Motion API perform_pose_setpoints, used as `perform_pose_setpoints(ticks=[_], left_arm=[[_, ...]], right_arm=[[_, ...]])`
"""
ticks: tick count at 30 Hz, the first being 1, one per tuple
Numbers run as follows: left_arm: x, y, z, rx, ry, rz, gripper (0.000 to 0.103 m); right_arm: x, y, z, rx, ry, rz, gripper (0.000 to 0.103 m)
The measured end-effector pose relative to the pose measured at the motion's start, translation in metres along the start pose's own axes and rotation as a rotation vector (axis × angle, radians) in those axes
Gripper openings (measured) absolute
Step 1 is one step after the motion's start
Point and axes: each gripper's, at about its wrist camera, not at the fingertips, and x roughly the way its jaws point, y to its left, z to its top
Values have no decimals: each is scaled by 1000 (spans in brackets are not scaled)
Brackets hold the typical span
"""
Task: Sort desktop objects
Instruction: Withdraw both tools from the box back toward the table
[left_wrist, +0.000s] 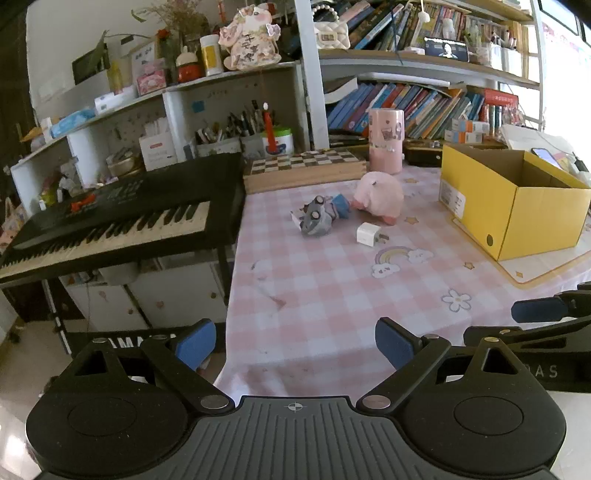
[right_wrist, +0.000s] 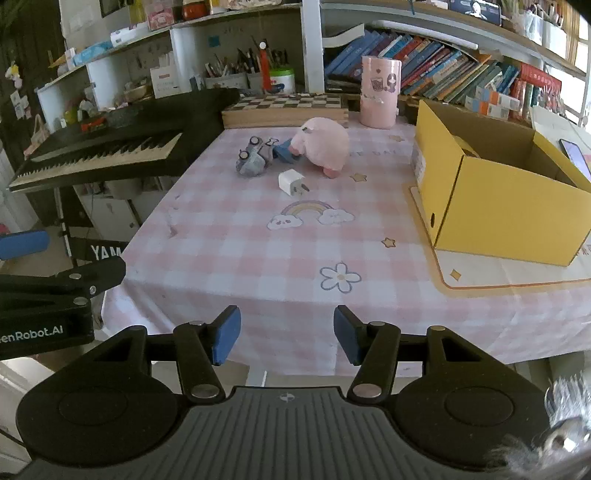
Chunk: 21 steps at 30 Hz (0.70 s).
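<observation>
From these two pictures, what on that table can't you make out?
- Yellow box: most of its inside is hidden by its near wall in both views; only a roll-like shape shows in the right wrist view.
- Phone: partly behind the box.
- Grey toy: too small to identify.
- Label on the box: print unreadable.

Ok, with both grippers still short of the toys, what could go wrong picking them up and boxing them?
The grey toy lies against the pink plush, so closing on one may drag the other.

The white charger plug is small and lies flat with its prongs out; it could slip from the pads.

The yellow box has tall walls, so a low carry could knock its rim.
</observation>
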Motion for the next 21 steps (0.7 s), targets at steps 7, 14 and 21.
perform_pose_setpoints(ticks=[7,14,21], left_arm=[[6,5,3,-19,-1,-8,95],[19,7,8,-50,16,-10,95],[38,7,18,-71,38,0,95]], right_arm=[[5,5,6,-19,1,-3,56],[15,5,12,-43,7,1,56],[34,0,24,-69,26,24,57]])
